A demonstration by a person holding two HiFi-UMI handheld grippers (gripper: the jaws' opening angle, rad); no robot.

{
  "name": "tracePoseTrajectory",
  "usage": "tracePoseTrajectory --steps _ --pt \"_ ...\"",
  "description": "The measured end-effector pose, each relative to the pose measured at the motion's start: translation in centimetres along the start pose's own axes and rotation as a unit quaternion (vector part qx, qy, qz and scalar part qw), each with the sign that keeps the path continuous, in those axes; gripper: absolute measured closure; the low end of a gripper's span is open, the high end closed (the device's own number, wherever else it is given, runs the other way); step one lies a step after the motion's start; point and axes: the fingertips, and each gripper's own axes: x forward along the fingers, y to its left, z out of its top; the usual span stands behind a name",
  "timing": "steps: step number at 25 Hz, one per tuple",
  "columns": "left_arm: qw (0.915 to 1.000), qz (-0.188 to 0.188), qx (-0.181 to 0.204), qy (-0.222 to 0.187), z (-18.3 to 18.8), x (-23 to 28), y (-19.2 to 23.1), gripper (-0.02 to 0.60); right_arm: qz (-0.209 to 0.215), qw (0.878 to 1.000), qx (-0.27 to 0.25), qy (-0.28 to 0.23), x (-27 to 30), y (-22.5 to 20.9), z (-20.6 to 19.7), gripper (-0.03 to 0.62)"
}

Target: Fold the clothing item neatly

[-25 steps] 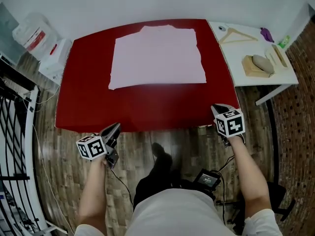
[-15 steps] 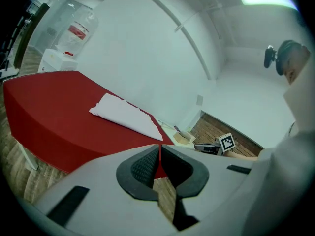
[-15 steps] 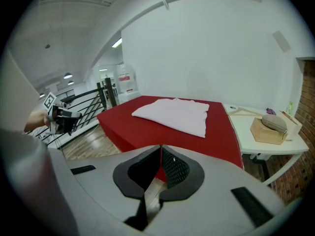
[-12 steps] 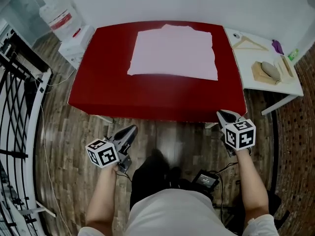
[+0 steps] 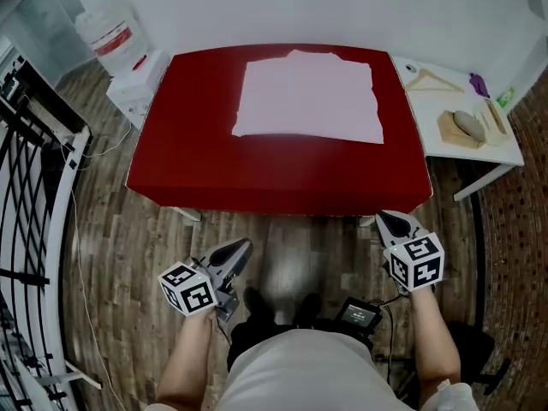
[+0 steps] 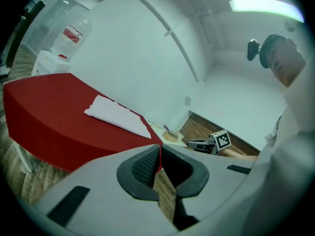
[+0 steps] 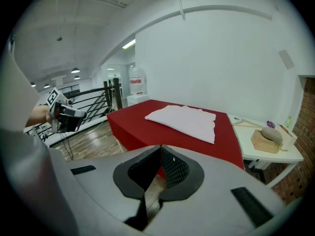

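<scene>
The pink garment point(image 5: 308, 97) lies flat on the far half of the red worktop point(image 5: 197, 157), its back edge at the worktop's far edge. Bare red cloth runs wide along the near and left sides. Its sleeves and collar cannot be made out. The left claw point(image 5: 242, 248) and right claw point(image 5: 383, 219) hang over the wooden floor point(image 5: 128, 229), apart from the near edge, each pressed together on nothing. A white side table point(image 5: 445, 148) adjoins on the right, and a black railing point(image 5: 38, 195), cut off by the frame, borders the left.
</scene>
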Motion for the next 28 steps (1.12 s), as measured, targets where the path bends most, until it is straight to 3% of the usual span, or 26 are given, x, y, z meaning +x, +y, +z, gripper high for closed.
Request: tracePoseTrajectory --steps 7,16,24,28 --pt "0.9985 -0.038 -0.005 0.038 -1.2 -1.8 -0.5 0.574 -0.052 0.998 0.029 -0.024 -2.0 2.0 0.1 0.579" --pt "0.9986 -0.033 -0.011 0.041 -1.8 -3.0 0.0 0.572 -0.063 0.996 0.048 -0.04 -3.4 2.2 -0.2 0.579" --pt "0.9998 -0.007 -0.015 0.012 -2.7 -2.5 -2.3 0.573 -0.009 0.996 0.019 -0.085 -4.6 2.4 0.8 0.579" --pt "0.9997 -0.011 -0.02 0.007 -3.2 -2.4 -3.6 0.572 0.016 0.995 0.035 -0.088 -4.7 3.0 1.0 0.579"
